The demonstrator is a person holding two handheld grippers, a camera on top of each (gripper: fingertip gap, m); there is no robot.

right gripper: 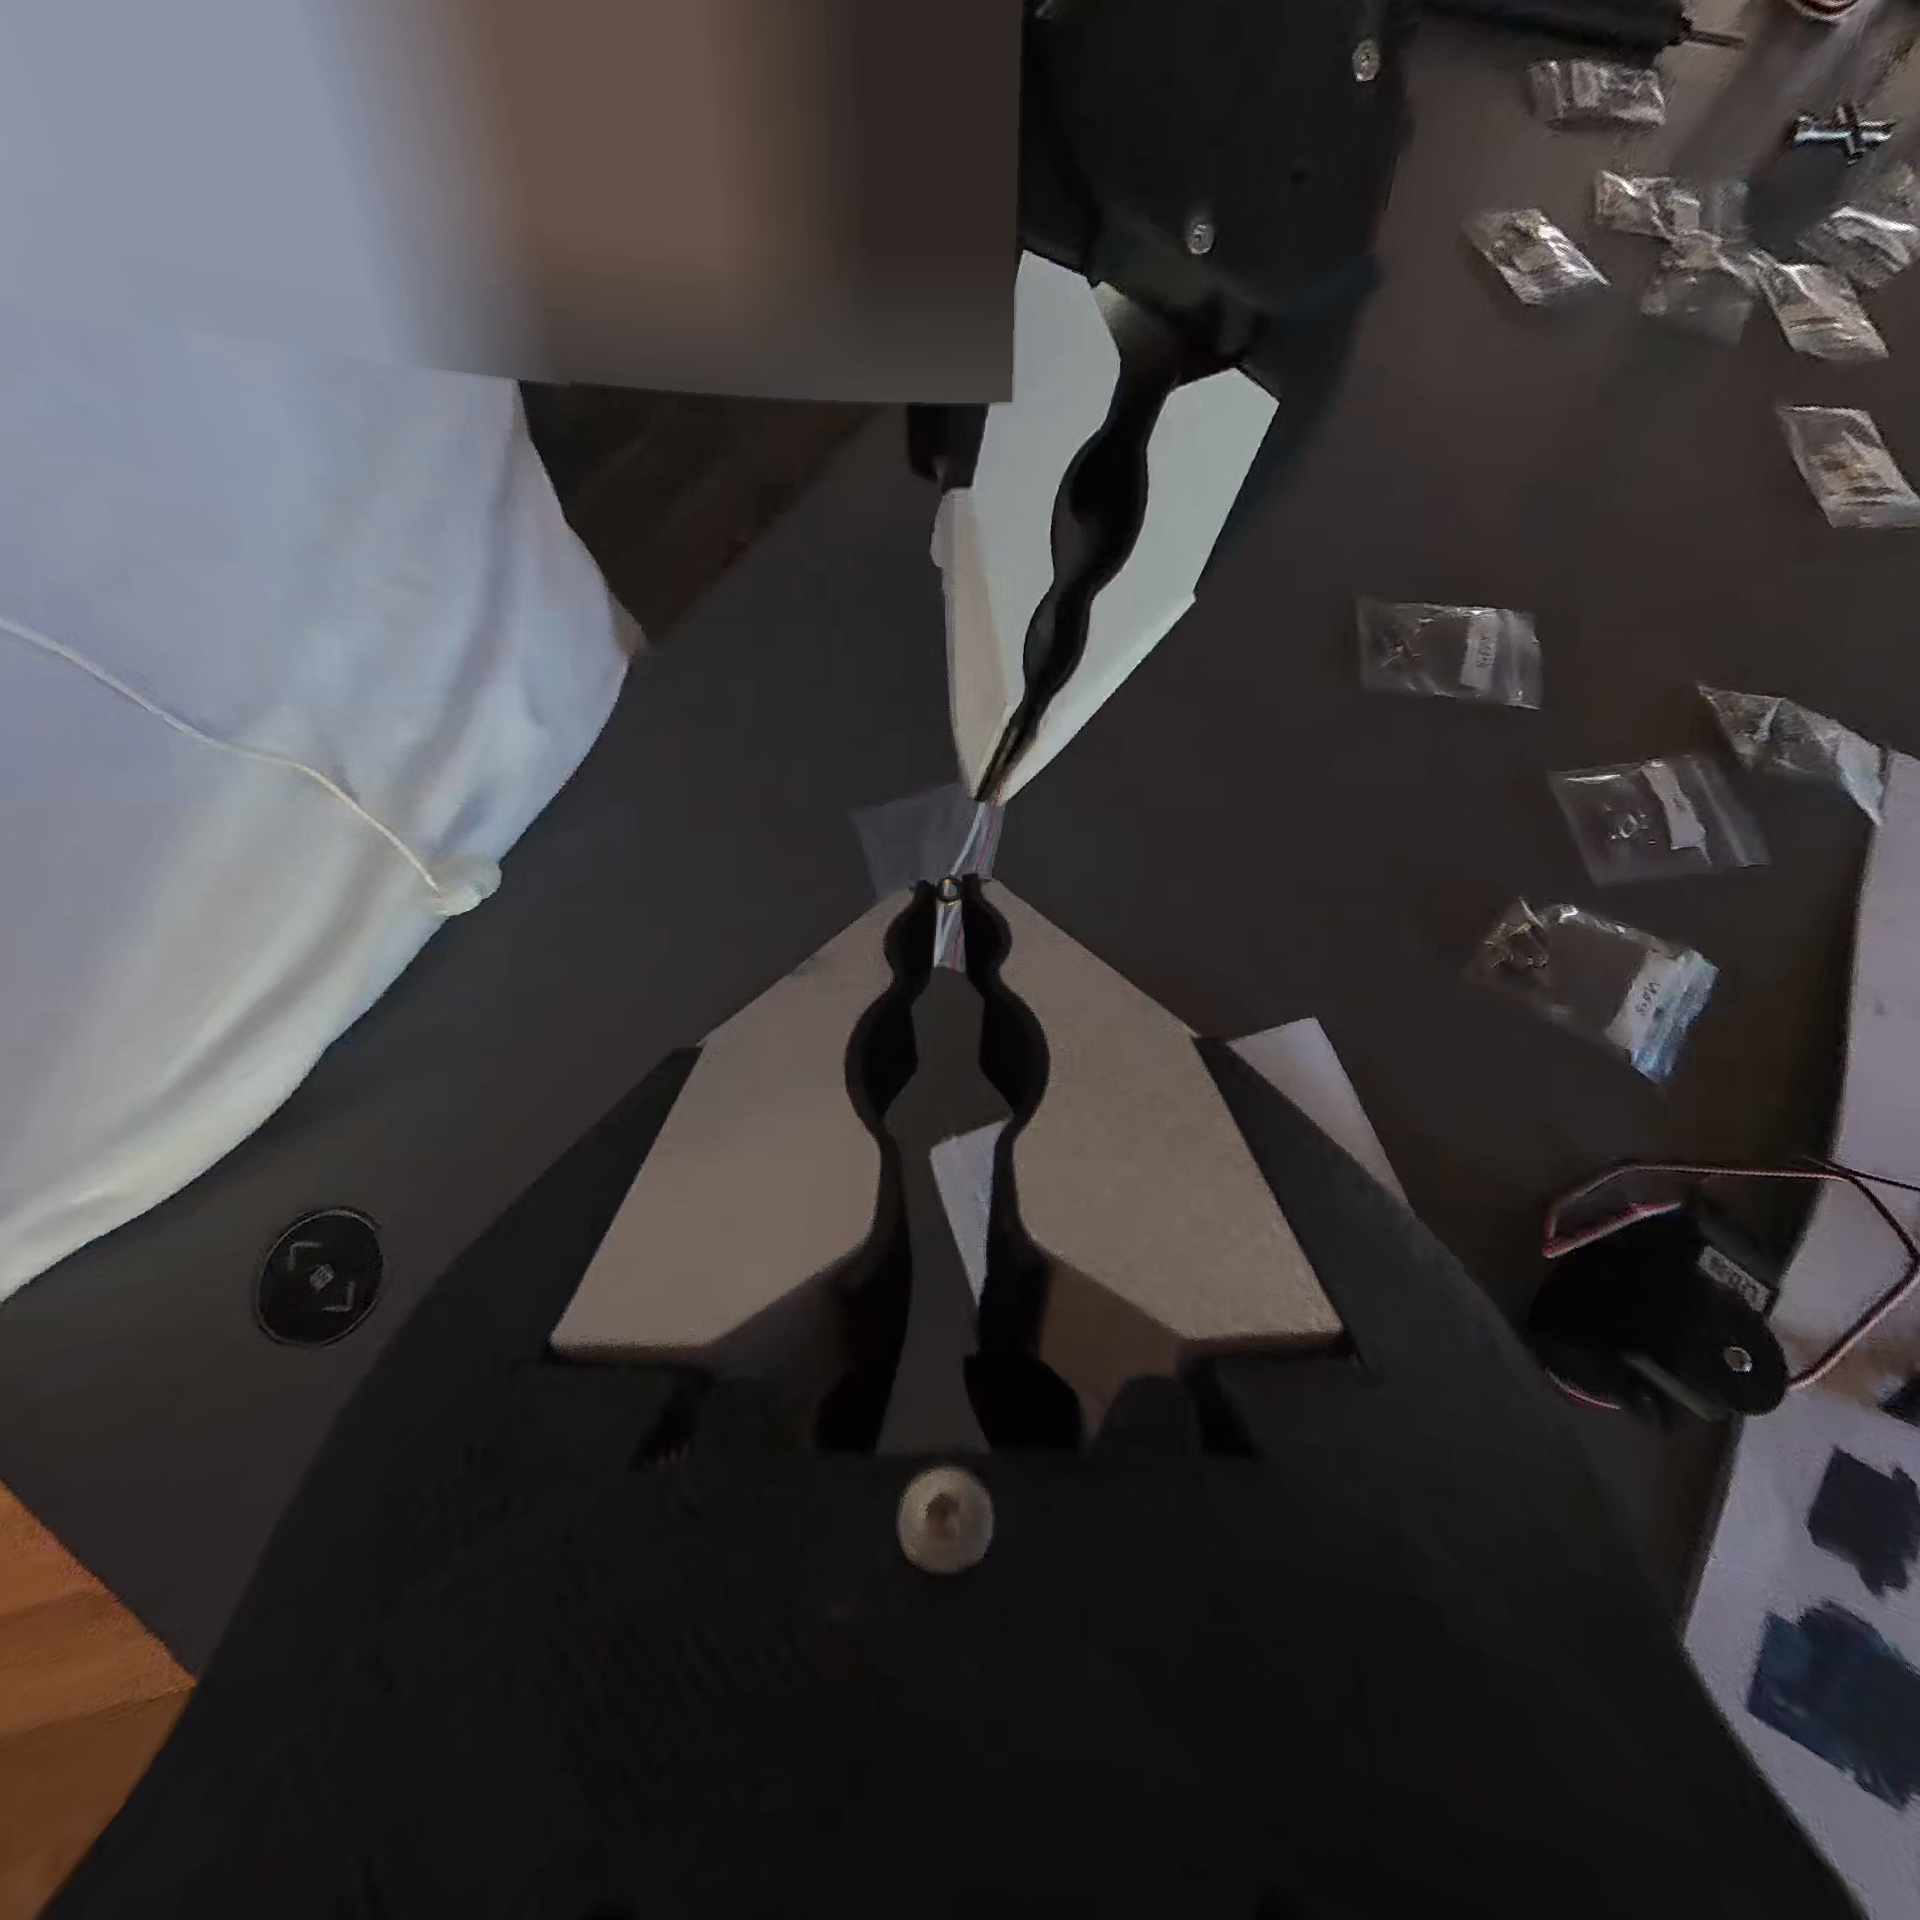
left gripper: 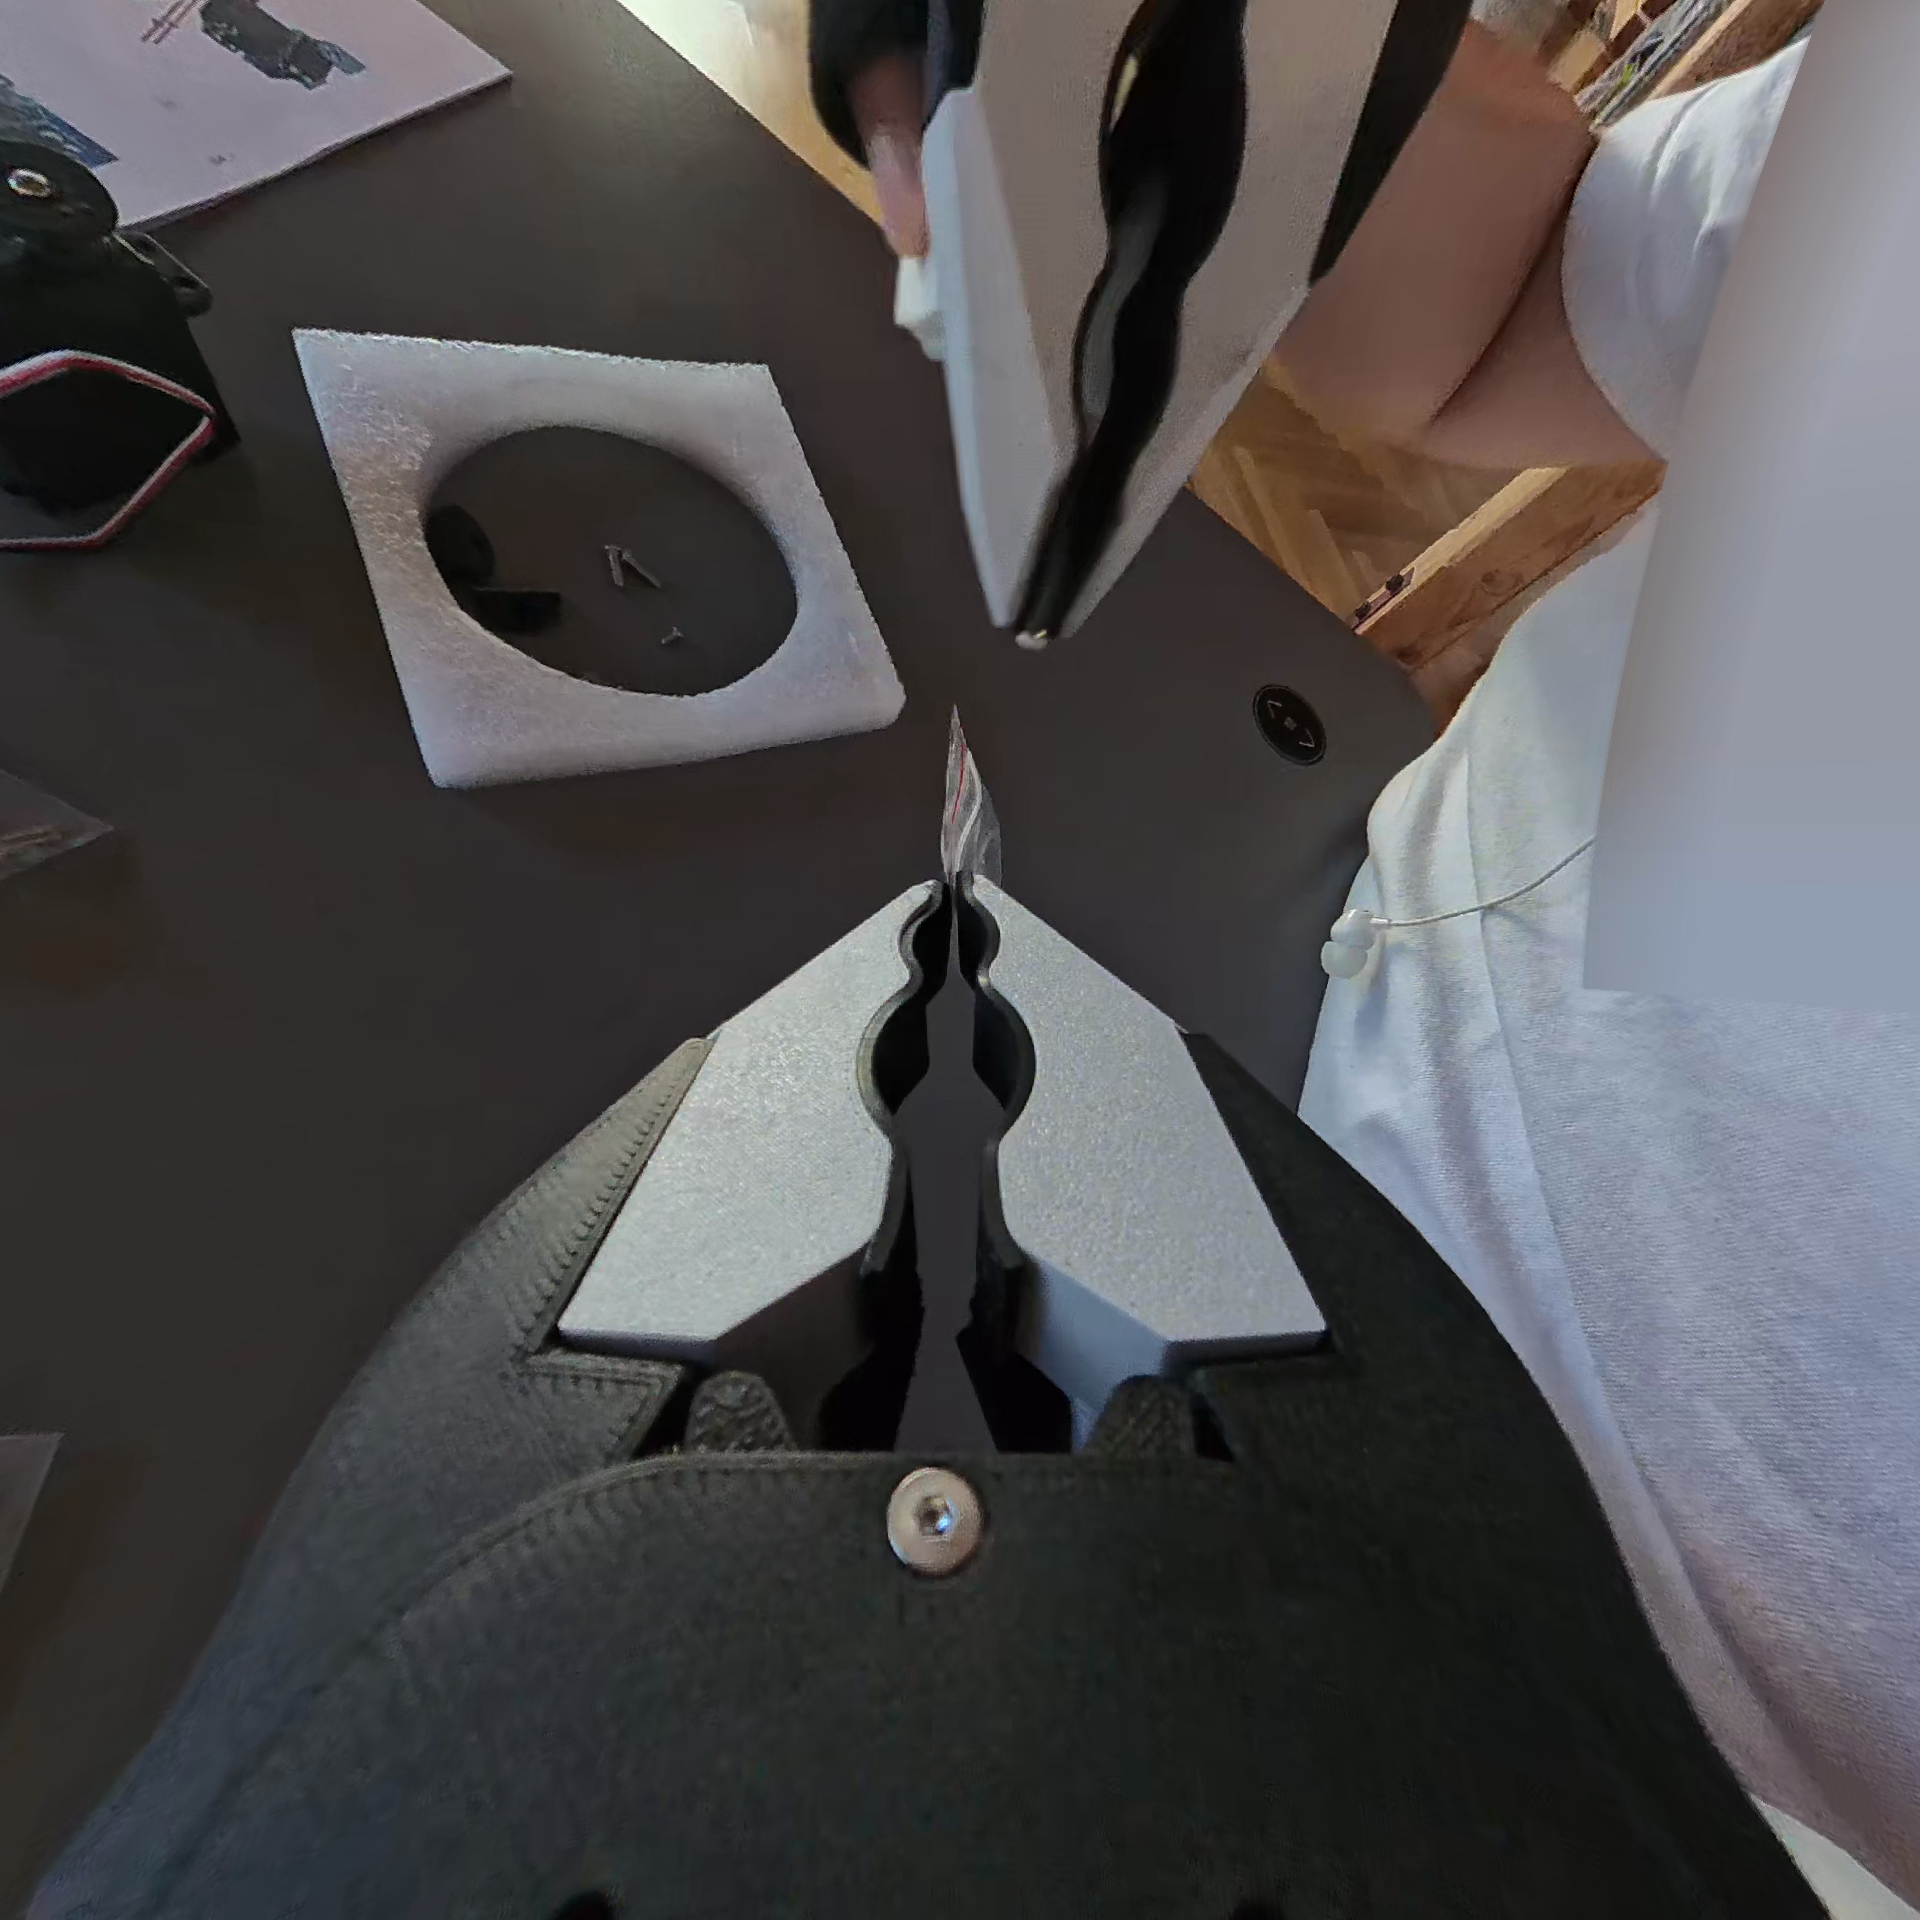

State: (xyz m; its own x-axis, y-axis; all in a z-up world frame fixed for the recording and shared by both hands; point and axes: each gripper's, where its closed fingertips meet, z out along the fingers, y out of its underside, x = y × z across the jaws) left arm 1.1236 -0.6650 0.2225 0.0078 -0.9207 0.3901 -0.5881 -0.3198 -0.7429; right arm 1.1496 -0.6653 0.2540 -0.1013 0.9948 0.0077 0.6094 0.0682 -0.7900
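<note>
My left gripper [left gripper: 954,888] is shut on the bottom of a small clear zip bag [left gripper: 966,805] with a red line, and holds it upright above the dark table [left gripper: 312,1039]. My right gripper [left gripper: 1037,632] hangs tip-down just above and right of the bag, shut, with a small silvery piece [left gripper: 1032,637] at its tips. In the right wrist view, my right gripper [right gripper: 951,891] pinches that small round piece [right gripper: 948,888]. The left gripper [right gripper: 992,795] points at it from above, and the bag [right gripper: 914,831] lies between the two. I cannot tell whether the right tips touch the bag.
A white foam square [left gripper: 416,416] with a round cut-out holds screws and black parts. A black servo with red-white wires [right gripper: 1662,1340] lies on printed sheets [right gripper: 1818,1662]. Several small hardware bags [right gripper: 1449,655] lie at the right. A person in a white shirt [left gripper: 1558,1247] stands at the table's edge. Left tips to right tips: about 5 cm.
</note>
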